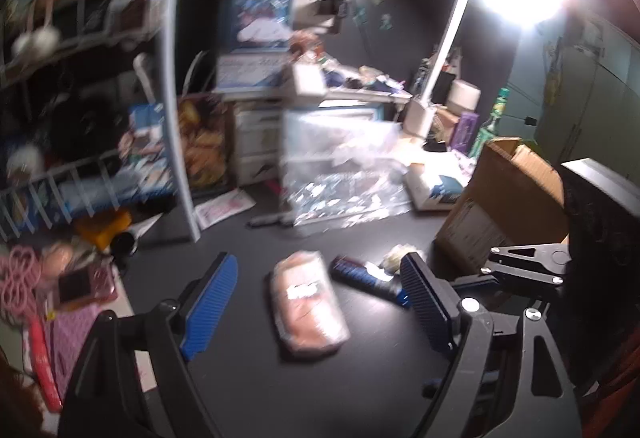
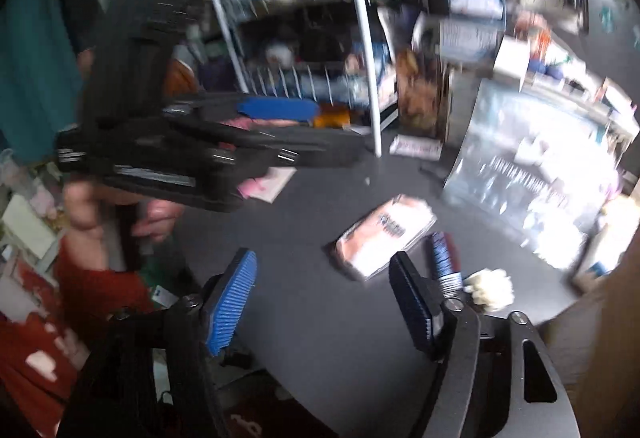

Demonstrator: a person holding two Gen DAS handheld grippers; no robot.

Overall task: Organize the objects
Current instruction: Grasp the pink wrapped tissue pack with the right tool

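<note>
Lying on the dark table (image 1: 248,390) at your left gripper's (image 1: 320,302) twelve o'clock, the pink packet (image 1: 306,304) looks soft, light and slippery; take it across its middle. Both grippers, the right gripper (image 2: 324,302) too, stand apart, empty.

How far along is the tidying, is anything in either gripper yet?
Nothing looks put away yet. The pink packet, the dark blue tube and the small cream item lie loose on the dark desk. Nothing is in hand: the left gripper and right gripper are both open and empty, above the desk. All three items remain to be sorted, perhaps into the cardboard box.
</note>
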